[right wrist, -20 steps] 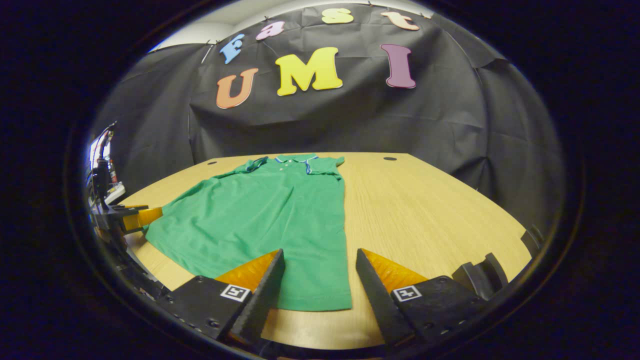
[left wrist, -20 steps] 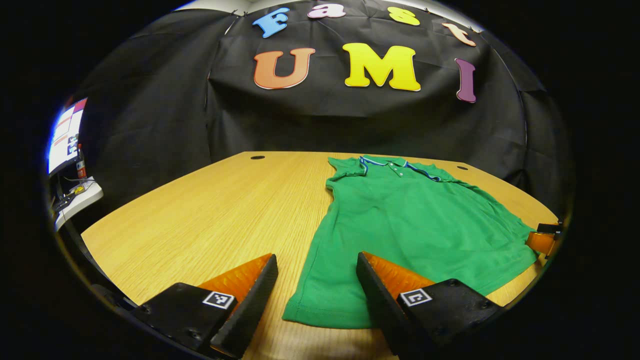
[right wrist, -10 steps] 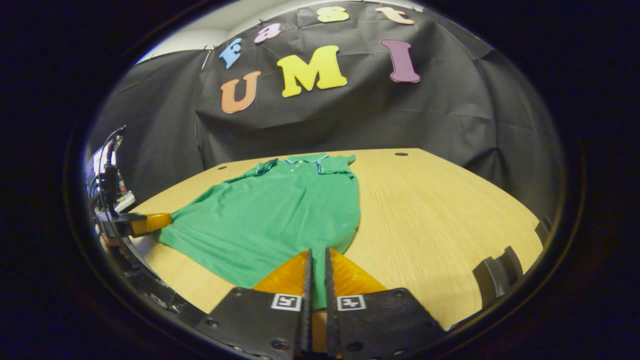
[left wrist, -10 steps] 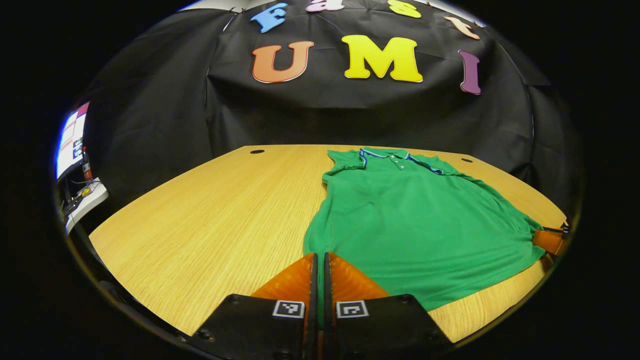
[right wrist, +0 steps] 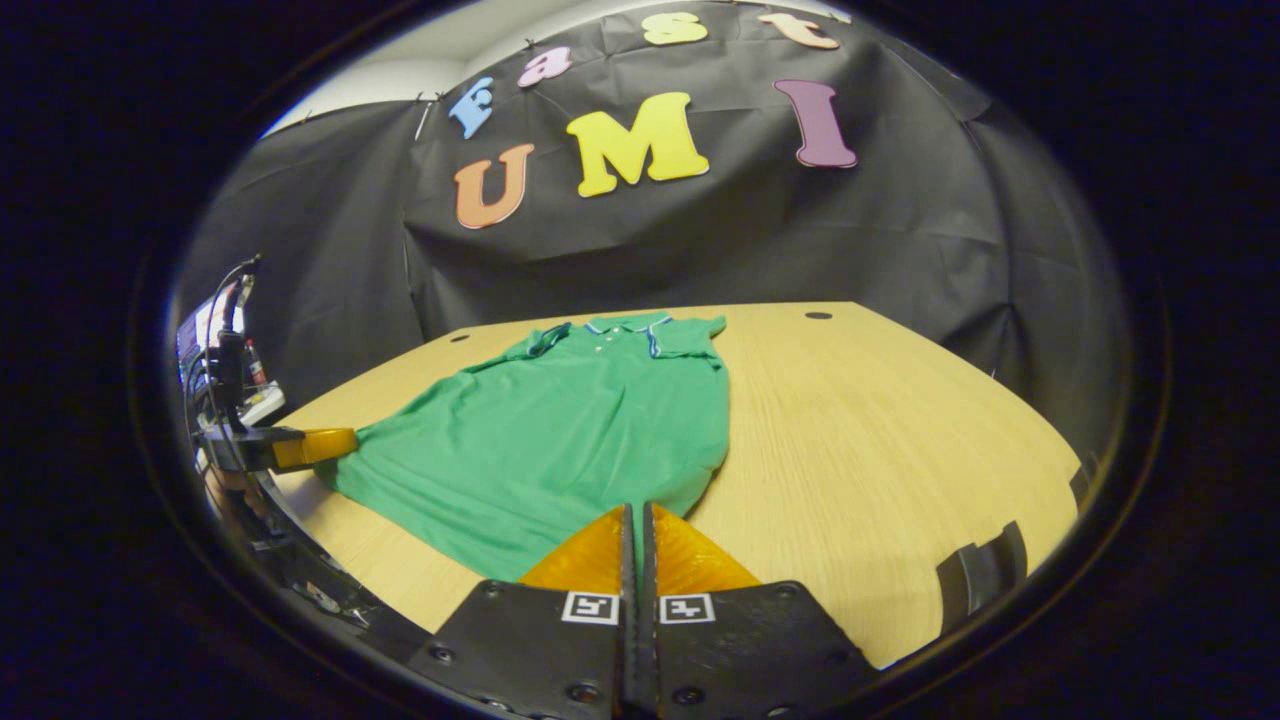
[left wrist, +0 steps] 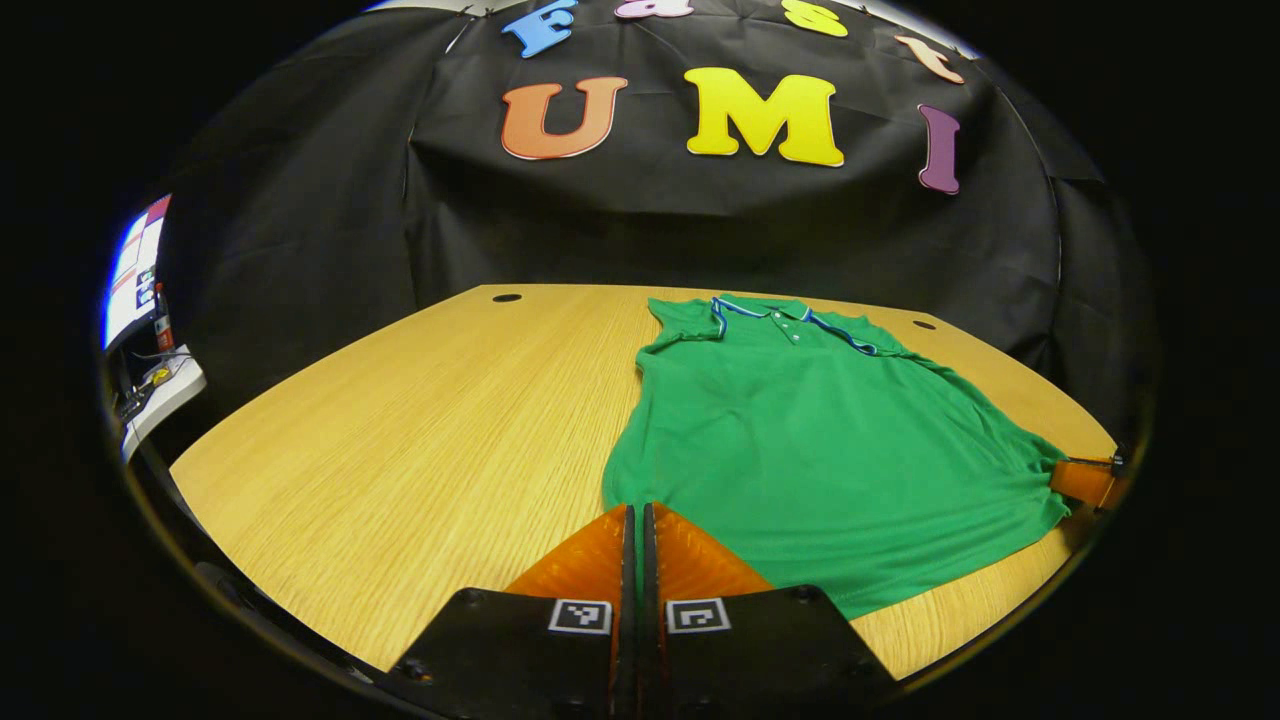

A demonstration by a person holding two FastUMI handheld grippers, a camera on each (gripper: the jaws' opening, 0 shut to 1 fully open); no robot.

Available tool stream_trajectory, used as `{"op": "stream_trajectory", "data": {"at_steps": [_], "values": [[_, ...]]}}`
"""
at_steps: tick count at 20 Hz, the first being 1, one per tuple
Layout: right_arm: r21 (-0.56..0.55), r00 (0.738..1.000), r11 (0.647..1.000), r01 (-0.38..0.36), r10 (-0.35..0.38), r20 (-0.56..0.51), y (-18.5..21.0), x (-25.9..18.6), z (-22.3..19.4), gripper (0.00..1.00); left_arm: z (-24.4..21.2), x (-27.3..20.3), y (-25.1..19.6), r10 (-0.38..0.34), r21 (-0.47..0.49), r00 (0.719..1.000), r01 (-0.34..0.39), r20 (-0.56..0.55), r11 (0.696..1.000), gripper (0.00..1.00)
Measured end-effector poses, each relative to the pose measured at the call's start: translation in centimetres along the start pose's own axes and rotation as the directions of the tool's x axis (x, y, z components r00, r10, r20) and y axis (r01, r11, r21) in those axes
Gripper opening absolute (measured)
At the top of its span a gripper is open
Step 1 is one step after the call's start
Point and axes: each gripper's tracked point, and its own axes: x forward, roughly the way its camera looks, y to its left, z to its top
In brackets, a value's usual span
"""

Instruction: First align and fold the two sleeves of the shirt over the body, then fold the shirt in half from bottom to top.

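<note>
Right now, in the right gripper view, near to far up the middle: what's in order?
Right hand-held gripper, shut on the shirt's bottom hem → green shirt body → shirt collar → bare table edge → black cloth wall.

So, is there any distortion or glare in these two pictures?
Left gripper view: the fisheye lens bends the table edges; the monitor at the far left glares bright. Right gripper view: same curving; the shirt is evenly lit and sharp.
</note>
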Motion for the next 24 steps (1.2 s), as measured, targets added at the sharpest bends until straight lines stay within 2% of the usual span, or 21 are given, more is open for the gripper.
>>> {"op": "stream_trajectory", "data": {"at_steps": [4,11,18,21,24], "values": [[-0.03,0.997,1.0,0.002,0.0,0.077,0.0,-0.4,3.6,0.0,2.2,-0.1,-0.2,-0.012,0.026,1.0,0.011,0.026,1.0,0.08],[-0.072,0.988,0.997,0.009,0.002,0.151,-0.1,1.9,9.0,0.0,6.8,2.0,-0.6,-0.026,0.039,0.997,0.023,0.069,0.999,0.08],[-0.053,0.976,0.998,0.032,-0.019,0.217,-1.0,7.0,16.8,0.0,13.2,7.6,-1.7,-0.068,0.013,0.991,0.067,0.118,0.998,0.07],[-0.03,0.97,0.999,0.04,-0.032,0.239,-1.3,9.0,20.3,0.0,17.0,10.1,-2.4,-0.087,0.035,0.984,0.083,0.157,0.996,0.07],[-0.035,0.96,0.996,0.086,-0.074,0.269,-2.1,11.9,23.5,0.0,20.2,13.3,-2.9,-0.088,0.065,0.98,0.078,0.178,0.995,0.07]]}}
